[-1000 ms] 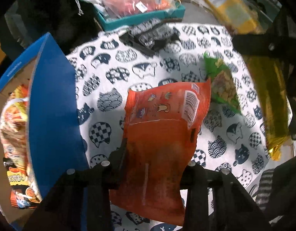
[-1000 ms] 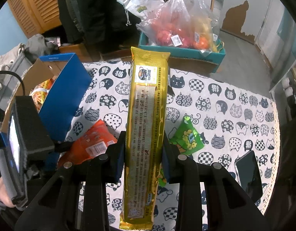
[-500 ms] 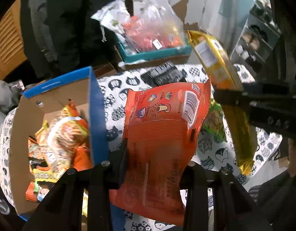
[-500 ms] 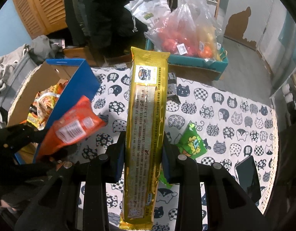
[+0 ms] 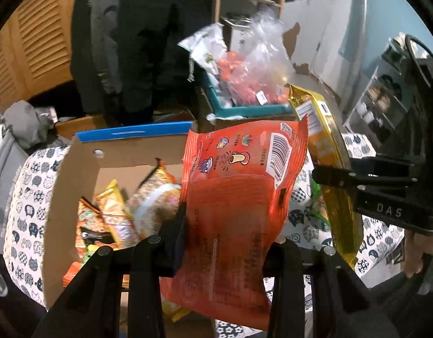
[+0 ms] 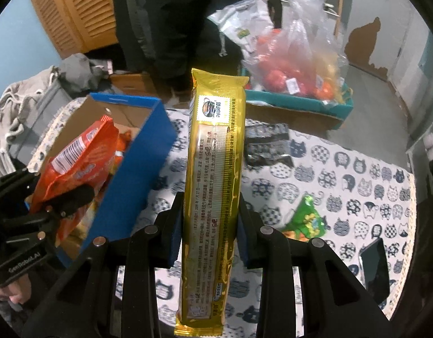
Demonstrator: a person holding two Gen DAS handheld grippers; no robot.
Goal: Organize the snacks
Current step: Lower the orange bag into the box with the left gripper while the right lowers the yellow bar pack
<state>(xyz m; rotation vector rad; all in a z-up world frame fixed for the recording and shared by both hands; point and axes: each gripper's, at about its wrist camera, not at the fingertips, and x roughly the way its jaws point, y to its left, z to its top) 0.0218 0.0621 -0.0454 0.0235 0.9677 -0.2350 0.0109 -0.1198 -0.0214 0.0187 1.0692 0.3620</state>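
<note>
Two crinkly foil packs are held aloft: the left gripper clamps a glossy orange pouch, the right gripper pinches a long gold packet. A second ago the pouch hung over the cat-print cloth; now the blue cardboard box lies beneath it.

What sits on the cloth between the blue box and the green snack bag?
In the right wrist view, only the held gold packet crosses between blue box and green snack bag.
</note>
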